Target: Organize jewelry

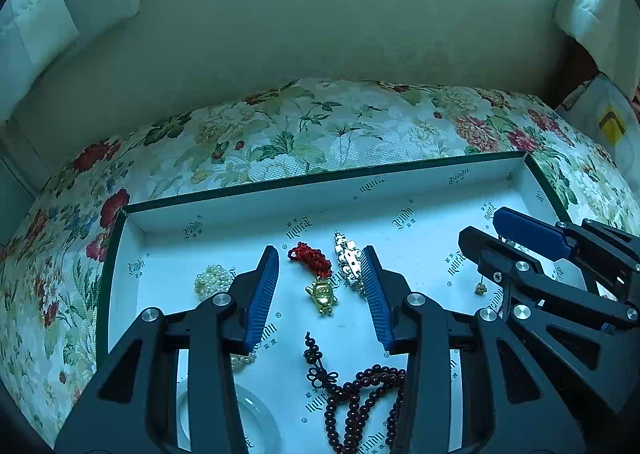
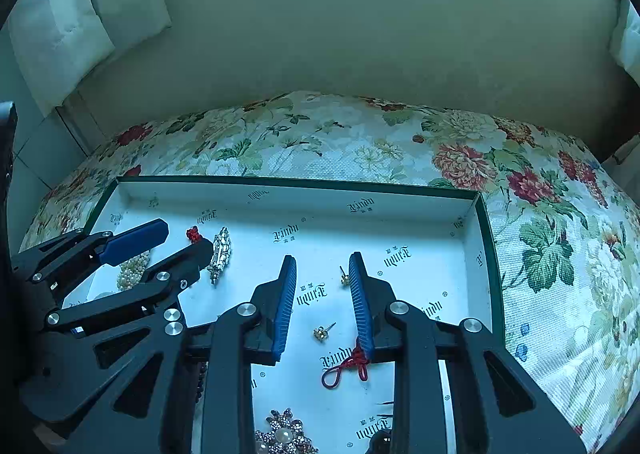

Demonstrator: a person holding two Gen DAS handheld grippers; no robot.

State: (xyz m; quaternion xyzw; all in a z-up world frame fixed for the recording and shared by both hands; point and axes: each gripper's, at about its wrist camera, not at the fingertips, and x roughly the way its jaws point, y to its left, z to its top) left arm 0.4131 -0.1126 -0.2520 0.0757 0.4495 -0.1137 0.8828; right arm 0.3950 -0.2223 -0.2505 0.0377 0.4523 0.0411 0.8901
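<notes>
Each camera sat just behind its own tongs and looked forward and steeply down along the two blue-padded fingers into a shallow white printed cardboard tray (image 1: 224,209) resting on a floral upholstered seat (image 1: 288,133). The left tongs (image 1: 325,268) framed the tray's left and middle part from close above; the right tongs (image 2: 322,268) framed its right part equally near. Both views faced the same way, toward the pale seat back (image 2: 360,33) beyond the tray. They shared the tray's far wall, the silver rhinestone clasp (image 1: 349,260) between the two tongs, and each other: the right tongs entered the left view's right edge, the left tongs the right view's left edge.
</notes>
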